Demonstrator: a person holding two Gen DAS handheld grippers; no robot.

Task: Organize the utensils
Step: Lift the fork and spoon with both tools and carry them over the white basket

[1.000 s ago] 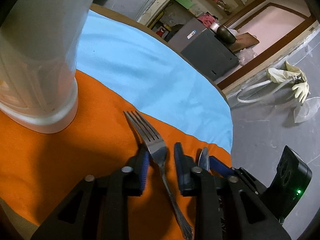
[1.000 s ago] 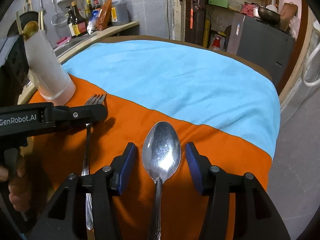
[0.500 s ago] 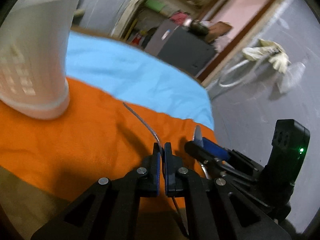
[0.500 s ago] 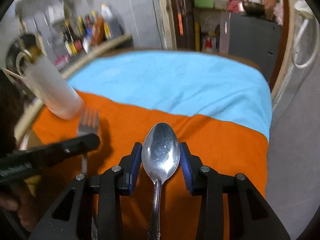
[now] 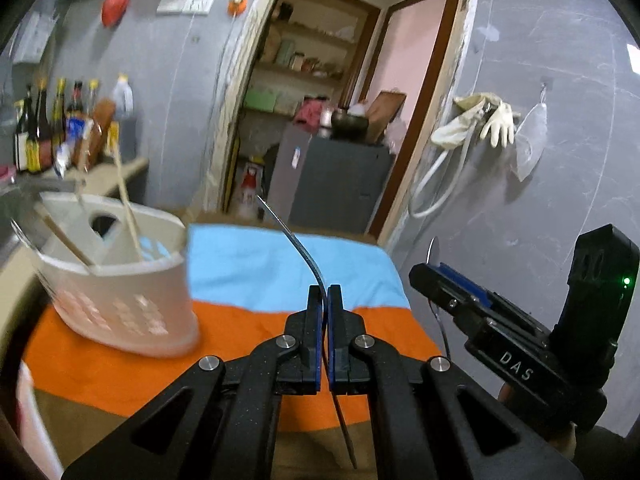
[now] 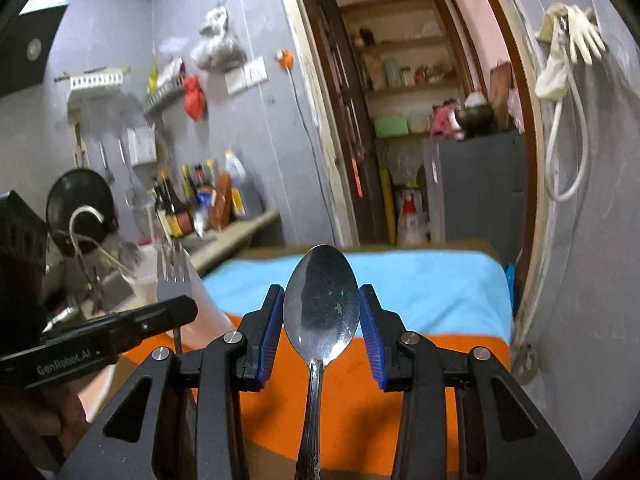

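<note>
My left gripper (image 5: pixel 324 294) is shut on a metal fork (image 5: pixel 298 246), seen edge-on and lifted above the table. The fork's tines also show in the right wrist view (image 6: pixel 173 274), held by the left gripper (image 6: pixel 184 312). My right gripper (image 6: pixel 321 312) is shut on a metal spoon (image 6: pixel 321 308), its bowl pinched between the blue pads, lifted above the table. In the left wrist view the right gripper (image 5: pixel 430 270) is to the right with the spoon's bowl edge (image 5: pixel 433 250). A white utensil holder (image 5: pixel 120 272) with chopsticks stands on the orange cloth (image 5: pixel 240 340) to the left.
A blue cloth (image 5: pixel 288 268) covers the far half of the table. A counter with bottles (image 6: pixel 200 204) and a black pan (image 6: pixel 80 204) lies to the left. A doorway with a grey cabinet (image 5: pixel 336 180) is behind the table. Gloves and a hose (image 5: pixel 480 124) hang on the right wall.
Both grippers closed on their utensils, the left on the fork and the right on the spoon, and lifted them off the orange cloth. Both views now look level across the room.
</note>
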